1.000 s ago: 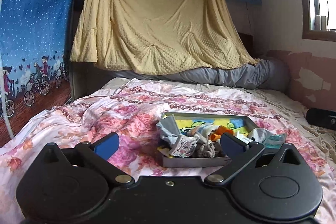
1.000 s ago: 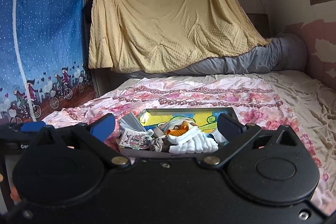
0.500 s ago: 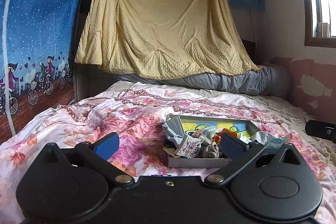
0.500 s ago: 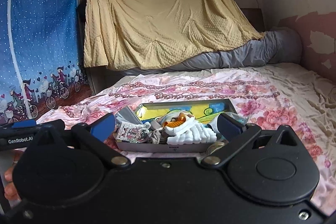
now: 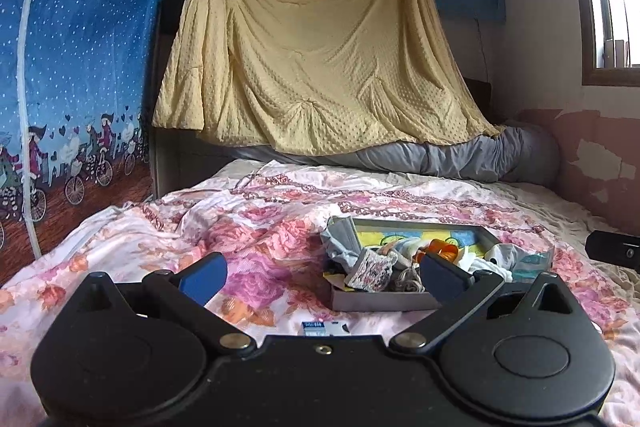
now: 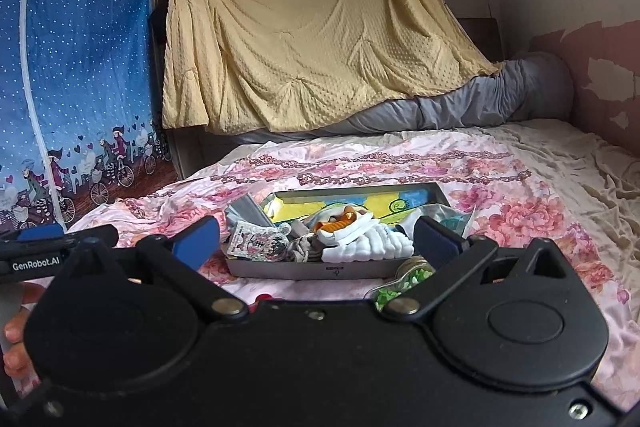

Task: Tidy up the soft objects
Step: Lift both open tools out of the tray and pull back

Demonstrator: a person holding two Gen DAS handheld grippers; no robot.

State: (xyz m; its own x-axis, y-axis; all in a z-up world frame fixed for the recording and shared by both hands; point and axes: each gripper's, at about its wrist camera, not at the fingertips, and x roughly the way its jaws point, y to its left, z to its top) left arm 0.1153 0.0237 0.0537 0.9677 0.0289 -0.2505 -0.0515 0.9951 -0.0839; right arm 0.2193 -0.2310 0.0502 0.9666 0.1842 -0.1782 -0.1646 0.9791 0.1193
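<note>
A shallow grey box [image 5: 384,301] [image 6: 312,269] sits on the floral bedspread, holding a heap of soft items: a patterned sock [image 5: 372,269] [image 6: 260,245], a white ribbed piece [image 6: 368,245], an orange piece [image 5: 440,251] [image 6: 336,223] and grey cloth [image 5: 340,247]. My left gripper [image 5: 320,277] is open and empty, short of the box and to its left. My right gripper [image 6: 316,239] is open and empty, its fingers framing the box from the near side.
A small blue and white packet [image 5: 324,327] lies on the bedspread before the box. A clear container with green bits [image 6: 404,279] lies by the box's near right corner. A yellow blanket [image 5: 320,59] hangs behind, above a grey bolster [image 5: 460,159]. A hand [image 6: 16,343] holds the left gripper.
Both views have tilted upward and drawn back slightly; the box sits lower in frame and the small packet and the container with green bits have come into view.
</note>
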